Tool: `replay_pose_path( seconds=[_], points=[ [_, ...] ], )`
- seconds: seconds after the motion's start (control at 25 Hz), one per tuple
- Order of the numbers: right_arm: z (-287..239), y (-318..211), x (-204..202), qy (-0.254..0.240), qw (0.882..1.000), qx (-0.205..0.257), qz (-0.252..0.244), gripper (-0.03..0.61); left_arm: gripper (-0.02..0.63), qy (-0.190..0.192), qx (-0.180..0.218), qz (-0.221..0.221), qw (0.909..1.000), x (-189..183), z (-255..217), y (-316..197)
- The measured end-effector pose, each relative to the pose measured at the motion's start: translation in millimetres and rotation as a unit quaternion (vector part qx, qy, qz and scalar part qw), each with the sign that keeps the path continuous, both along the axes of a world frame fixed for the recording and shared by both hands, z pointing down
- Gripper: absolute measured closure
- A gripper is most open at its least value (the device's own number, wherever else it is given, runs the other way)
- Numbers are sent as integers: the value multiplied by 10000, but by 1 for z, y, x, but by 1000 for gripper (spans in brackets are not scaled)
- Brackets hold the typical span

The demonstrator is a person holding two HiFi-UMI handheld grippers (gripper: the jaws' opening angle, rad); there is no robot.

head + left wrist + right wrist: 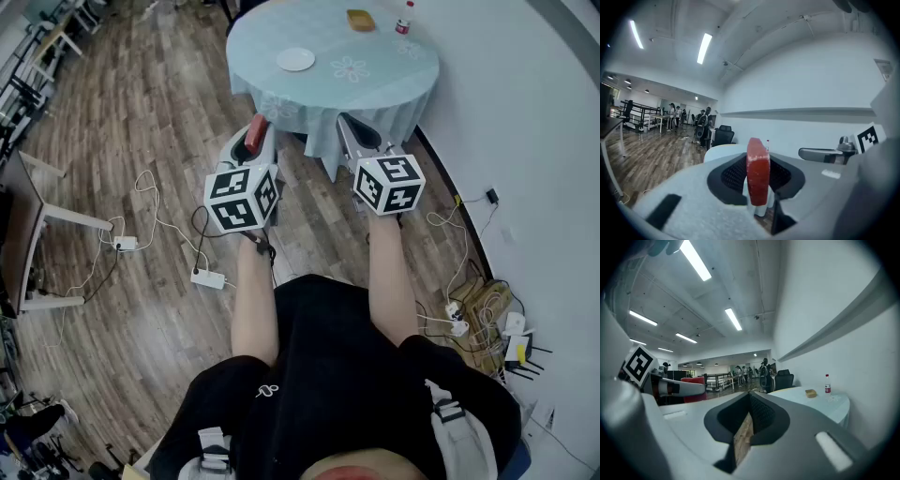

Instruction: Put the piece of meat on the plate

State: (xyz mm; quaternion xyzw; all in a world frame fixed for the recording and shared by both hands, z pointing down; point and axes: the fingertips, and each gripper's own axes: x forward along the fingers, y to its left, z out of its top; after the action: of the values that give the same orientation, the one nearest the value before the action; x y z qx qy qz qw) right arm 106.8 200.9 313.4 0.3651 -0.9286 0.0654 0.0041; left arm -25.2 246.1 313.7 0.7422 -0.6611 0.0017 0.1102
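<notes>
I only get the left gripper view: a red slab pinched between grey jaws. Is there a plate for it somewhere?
Observer: Yes. The head view shows an empty white plate on the round table ahead.
Operator: Anything else up there?
Observer: A tan block sits near the table's far edge, apart from the plate.
Operator: What's the other gripper doing?
Observer: The right gripper is shut, with nothing between its jaws.

Piece of meat (255, 129) partly hidden by left gripper (259, 142); bottle (405, 17) label too small to read
</notes>
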Motion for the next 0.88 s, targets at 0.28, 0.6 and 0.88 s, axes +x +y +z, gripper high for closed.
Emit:
replay_pose_path(
  seconds=[0.28,0.6,0.88],
  points=[
    [-3,-19,15,-163,9998,1,80,568,525,46,-24,-17,10000,10,2,-17],
    [-3,-37,36,-408,9991,-18,92,568,525,240,-3,-90,9997,19,10,-23],
    [10,-58,13,-251,9993,-67,-255,568,525,422,-100,-377,9983,-5,25,-44]
  ],
)
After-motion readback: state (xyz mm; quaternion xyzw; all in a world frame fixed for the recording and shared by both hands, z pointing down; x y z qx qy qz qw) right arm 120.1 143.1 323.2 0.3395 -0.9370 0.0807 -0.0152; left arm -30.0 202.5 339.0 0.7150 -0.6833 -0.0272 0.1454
